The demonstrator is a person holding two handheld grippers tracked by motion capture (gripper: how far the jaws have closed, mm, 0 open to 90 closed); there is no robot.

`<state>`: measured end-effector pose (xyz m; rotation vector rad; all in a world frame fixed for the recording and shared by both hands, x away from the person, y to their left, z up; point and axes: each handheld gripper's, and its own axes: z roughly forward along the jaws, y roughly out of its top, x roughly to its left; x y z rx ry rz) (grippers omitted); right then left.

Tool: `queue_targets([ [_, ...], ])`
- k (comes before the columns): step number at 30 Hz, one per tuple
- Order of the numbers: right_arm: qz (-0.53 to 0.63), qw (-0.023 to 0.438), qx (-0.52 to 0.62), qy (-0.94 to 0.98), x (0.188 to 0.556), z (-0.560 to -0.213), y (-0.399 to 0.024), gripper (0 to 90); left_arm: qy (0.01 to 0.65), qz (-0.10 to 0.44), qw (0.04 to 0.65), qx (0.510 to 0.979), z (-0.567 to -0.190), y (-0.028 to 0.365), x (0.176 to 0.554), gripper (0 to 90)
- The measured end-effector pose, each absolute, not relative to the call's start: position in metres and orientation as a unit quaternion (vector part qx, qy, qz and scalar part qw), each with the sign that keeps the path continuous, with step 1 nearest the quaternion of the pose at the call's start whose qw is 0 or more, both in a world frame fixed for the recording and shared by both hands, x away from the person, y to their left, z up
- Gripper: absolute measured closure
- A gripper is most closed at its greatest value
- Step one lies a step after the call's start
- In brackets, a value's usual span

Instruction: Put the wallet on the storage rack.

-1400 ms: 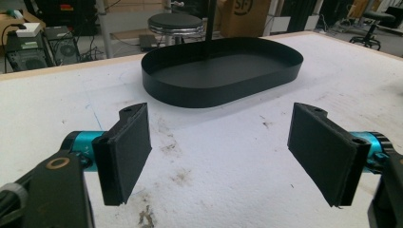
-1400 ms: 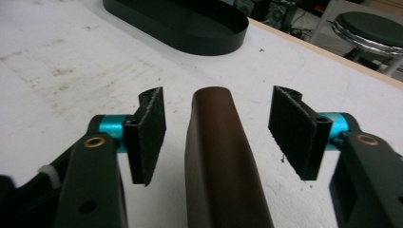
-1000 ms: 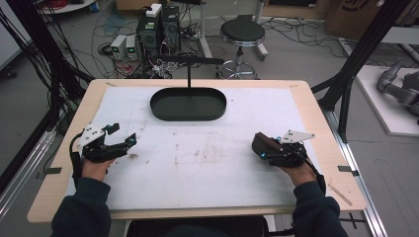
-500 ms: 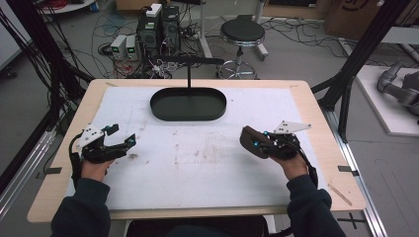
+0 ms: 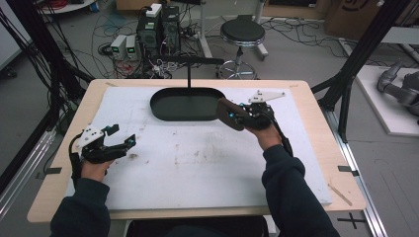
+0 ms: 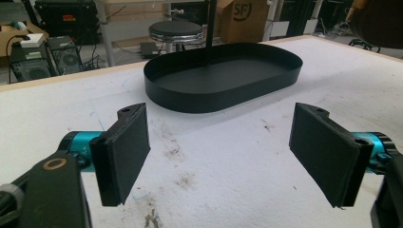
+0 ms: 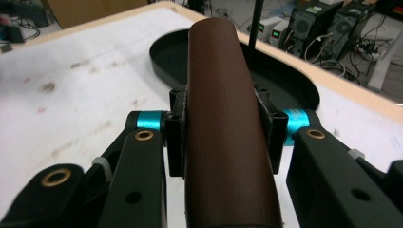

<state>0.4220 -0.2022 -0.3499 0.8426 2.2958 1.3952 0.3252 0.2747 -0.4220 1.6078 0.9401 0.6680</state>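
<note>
Right gripper (image 5: 231, 114): clamped on a dark brown, smooth cylindrical tube (image 7: 223, 128); in the right gripper view both black pads press flat against the tube's sides, the jaws narrowed to the tube's width.
Brown tube, position: held off the table, lying along the jaws and jutting out past the pads; in the high view its free end (image 5: 225, 107) hangs at the right end of the black oval metal tray (image 5: 168, 111), over or just beside the rim; which of the two cannot be told.
Left gripper (image 6: 219, 142): jaws spread wide, the two flat black pads well apart with bare tabletop between them, holding nothing.
Left gripper, place: low near the left front of the table in the high view (image 5: 118, 137), pointing towards the tray, well apart from it.
Tray: shallow, dark, standing at the far middle of the table; a thin black upright post (image 5: 189, 79) with a crossbar rises at its far edge.
Table surface: white sheet (image 5: 197, 177) marked with brownish smudges, laid on a pale wooden top (image 5: 64, 187).
Person: dark sleeves reach in from the near edge, one hand on each gripper.
</note>
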Motion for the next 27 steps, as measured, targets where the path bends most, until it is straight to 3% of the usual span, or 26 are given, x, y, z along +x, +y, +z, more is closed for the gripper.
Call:
queue_targets([
  [13,0.452,0.160,0.319,0.818,0.499,-0.367,-0.126,63.5,0.398,0.279,0.552,0.678,-0.423,0.277,0.327,21.2],
  [27,0.450,0.148,0.335,0.815,0.529,-0.398,-0.058,63.4,0.399,0.272,0.559,0.674,-0.424,0.278,0.325,21.2],
])
